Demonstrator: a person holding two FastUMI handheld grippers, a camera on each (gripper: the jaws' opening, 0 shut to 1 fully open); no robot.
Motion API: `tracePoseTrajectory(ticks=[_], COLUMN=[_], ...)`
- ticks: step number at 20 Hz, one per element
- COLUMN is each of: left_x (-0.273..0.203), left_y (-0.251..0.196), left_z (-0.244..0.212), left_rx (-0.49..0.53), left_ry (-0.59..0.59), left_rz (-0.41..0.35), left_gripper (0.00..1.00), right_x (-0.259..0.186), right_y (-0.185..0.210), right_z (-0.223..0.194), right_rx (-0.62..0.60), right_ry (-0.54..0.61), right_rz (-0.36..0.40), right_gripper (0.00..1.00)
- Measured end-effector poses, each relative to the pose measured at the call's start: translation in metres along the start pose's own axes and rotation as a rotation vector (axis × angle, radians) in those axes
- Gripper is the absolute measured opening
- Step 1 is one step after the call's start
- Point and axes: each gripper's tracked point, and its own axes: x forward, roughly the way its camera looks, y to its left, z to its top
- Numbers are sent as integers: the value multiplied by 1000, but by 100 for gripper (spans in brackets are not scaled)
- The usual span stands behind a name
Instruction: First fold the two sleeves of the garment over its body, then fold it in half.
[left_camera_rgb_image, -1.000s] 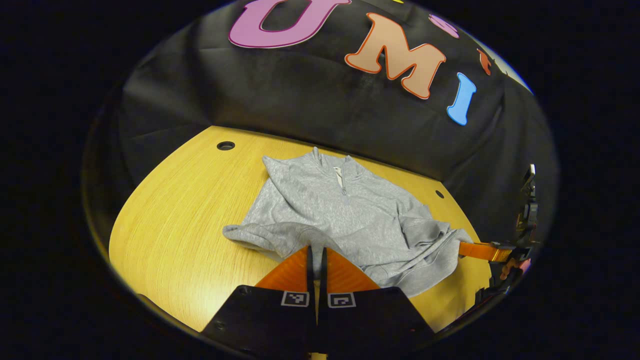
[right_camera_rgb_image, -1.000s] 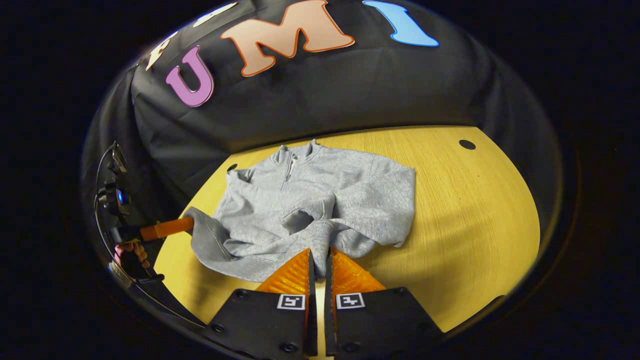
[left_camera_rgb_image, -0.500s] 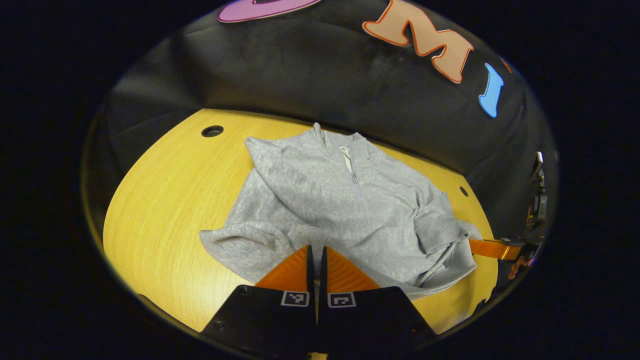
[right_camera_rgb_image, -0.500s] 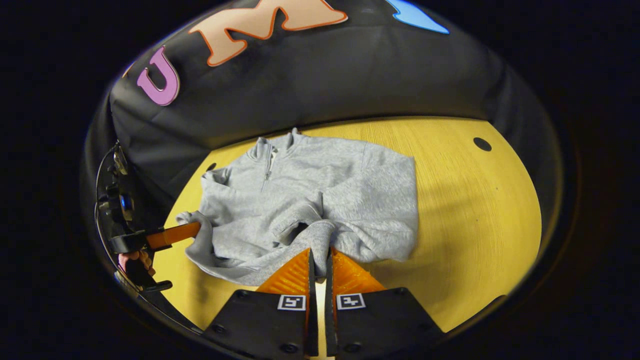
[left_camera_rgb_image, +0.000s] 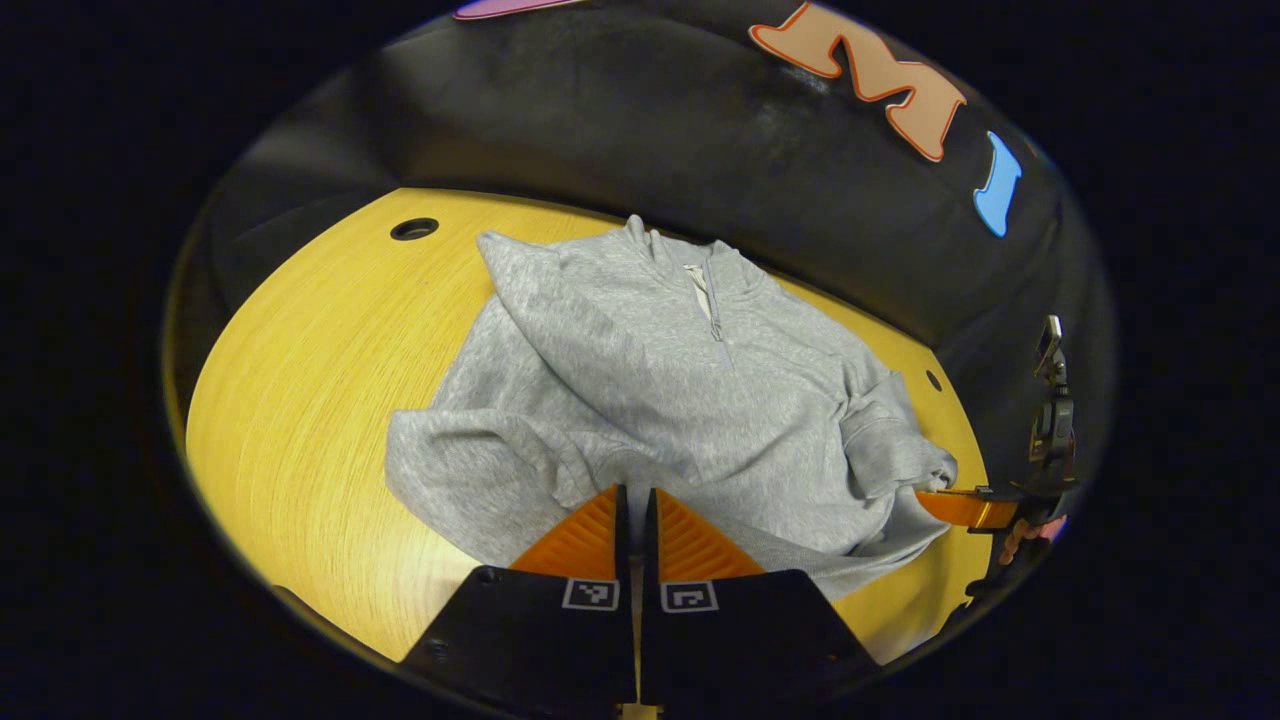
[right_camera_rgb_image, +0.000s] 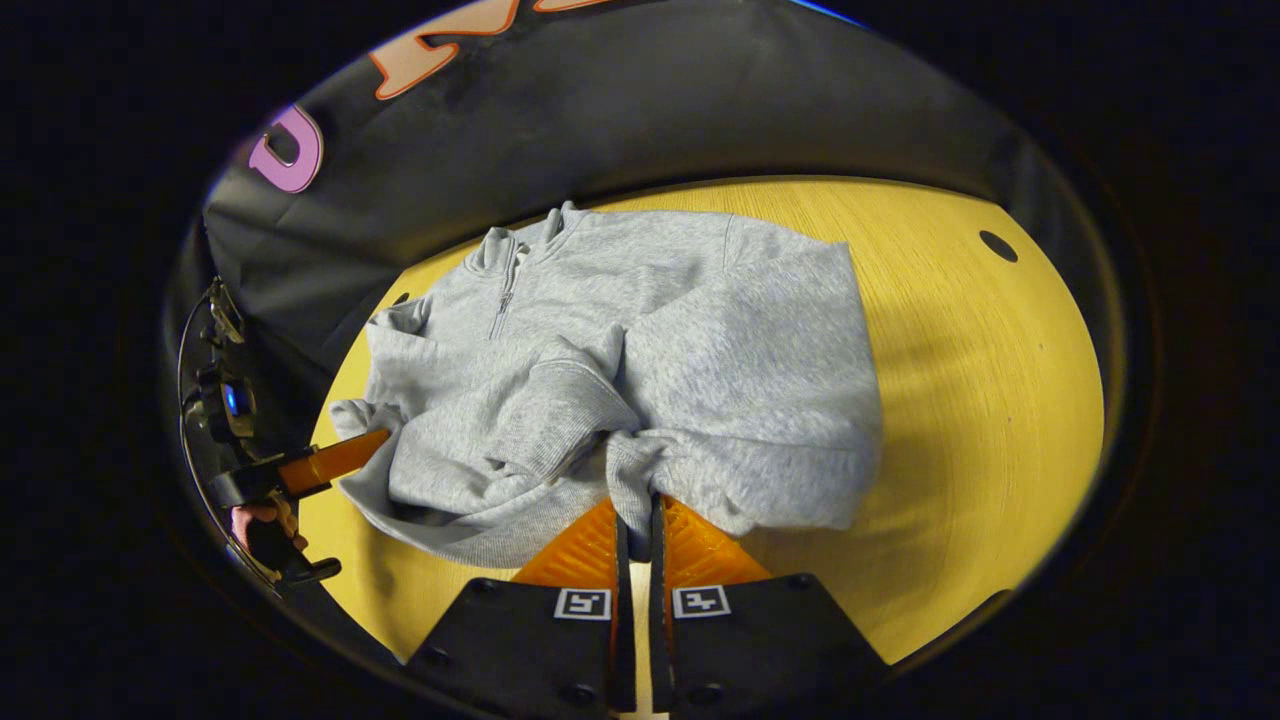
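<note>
A grey zip-neck sweatshirt (left_camera_rgb_image: 660, 390) lies on the yellow wooden table (left_camera_rgb_image: 300, 400), collar toward the booth wall, with both sleeves folded over its body. In the left gripper view my left gripper (left_camera_rgb_image: 632, 492) is shut on the near hem, which rises in a fold off the table. My right gripper (left_camera_rgb_image: 930, 498) pinches the hem's other corner at the far right. In the right gripper view the sweatshirt (right_camera_rgb_image: 700, 340) spreads ahead, my right gripper (right_camera_rgb_image: 636, 500) is shut on its bunched hem, and the left gripper (right_camera_rgb_image: 372, 440) holds the opposite corner at the left.
Round cable holes sit in the table top (right_camera_rgb_image: 980, 400): one hole (left_camera_rgb_image: 414, 229) at the far left corner and one hole (right_camera_rgb_image: 997, 246) at the far right. The black cloth wall closes off the table's far edge. A hand (right_camera_rgb_image: 262, 520) holds the left gripper.
Both grippers have moved forward toward the collar, carrying the hem with them. The lower part of the sweatshirt has lifted and bunched closer over the body.
</note>
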Motion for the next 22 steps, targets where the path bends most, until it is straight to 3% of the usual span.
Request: tracePoseTrajectory(ticks=[3, 4, 6, 7, 8, 9, 10, 12, 13, 14, 15, 16, 18, 19, 21, 22], left_x=[1, 1, 4, 0, -2, -6, -12, -30, -39, -51, -66, -80, -108, -123, -148, -159], left_y=[5, 6, 1, 2, 2, 2, 1, -4, -6, -9, -13, -17, -27, -29, -32, -34], left_z=[1, 1, 6, 3, 5, 6, 9, 20, 30, 39, 42, 49, 61, 60, 57, 52], left_rx=[25, 33, 38, 52, 68, 88, 111, 165, 196, 228, 258, 287, 323, 330, 321, 306], left_ry=[-11, -5, -11, -4, -2, -5, -7, -37, -63, -84, -90, -119, -179, -196, -225, -229], left_rz=[19, 24, 14, 21, 31, 47, 52, 52, 50, 40, 32, 20, -3, -9, -19, -27], left_gripper=[2, 5, 12, 17, 23, 27, 42, 68, 77, 92, 92, 92, 92, 92, 92, 92], right_x=[-1, -1, -3, -8, -13, -17, -23, -42, -51, -63, -77, -94, -132, -144, -172, -185], right_y=[0, 1, 6, 11, 15, 21, 28, 40, 46, 49, 53, 58, 71, 72, 76, 78], right_z=[-2, -1, -3, -4, -4, -5, -2, 10, 16, 25, 37, 46, 55, 53, 47, 43], right_rx=[-13, -26, -32, -39, -50, -61, -69, -88, -99, -112, -121, -125, -134, -147, -182, -188], right_ry=[-3, -9, -8, -11, -15, -22, -36, -94, -131, -185, -245, -304, -390, -417, -465, -488], right_rz=[-5, -7, 8, 17, 33, 56, 79, 117, 132, 132, 129, 135, 147, 143, 115, 103], right_gripper=[8, 14, 16, 28, 31, 48, 57, 86, 97, 95, 92, 97, 92, 97, 98, 93])
